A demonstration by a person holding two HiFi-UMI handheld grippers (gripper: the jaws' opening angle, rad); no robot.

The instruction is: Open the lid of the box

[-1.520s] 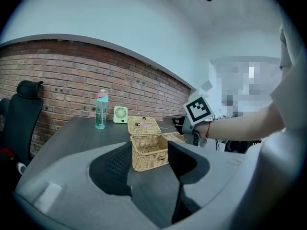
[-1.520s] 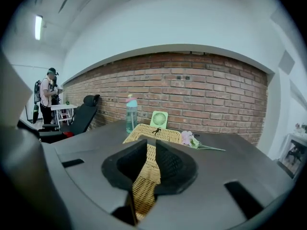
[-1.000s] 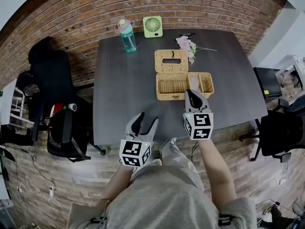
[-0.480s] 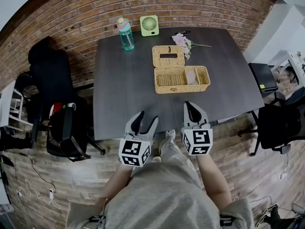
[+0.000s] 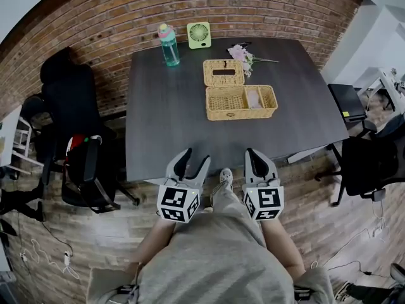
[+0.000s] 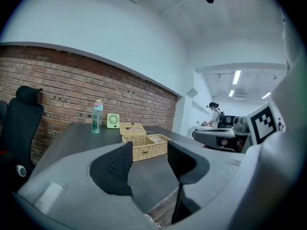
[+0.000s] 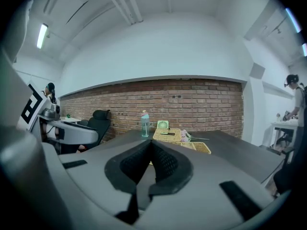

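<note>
Your left gripper (image 5: 194, 159) hangs in the lower centre of the head view, just off the near edge of the dark grey rectangular table (image 5: 168, 128), with its two jaws spread apart and nothing between them. In the left gripper view only the tabletop and the far-off box show through the gap. Your right gripper (image 5: 252, 153) sits just to the right of it at the same height, its jaws pressed together on nothing, and the right gripper view shows their black pads meeting in a closed wedge. Both grippers are over your lap, well apart from the pale woven wicker box (image 5: 241, 102), which stands in the upper centre of the head view on the far half of the table. Its flat wicker lid with a slot (image 5: 223, 73) is already thrown back and lies on the table behind the box, touching its rear edge, so the divided interior is exposed. Something pale lies in the right compartment, too small to identify. Further back, near the red brick wall (image 5: 95, 18), stand a teal water bottle with a pink cap (image 5: 168, 46) and a small green desk fan (image 5: 199, 35). A sprig of pink flowers (image 5: 243, 54) lies just beside the lid's right corner. A black office chair (image 5: 66, 90) stands at the left of the frame.
</note>
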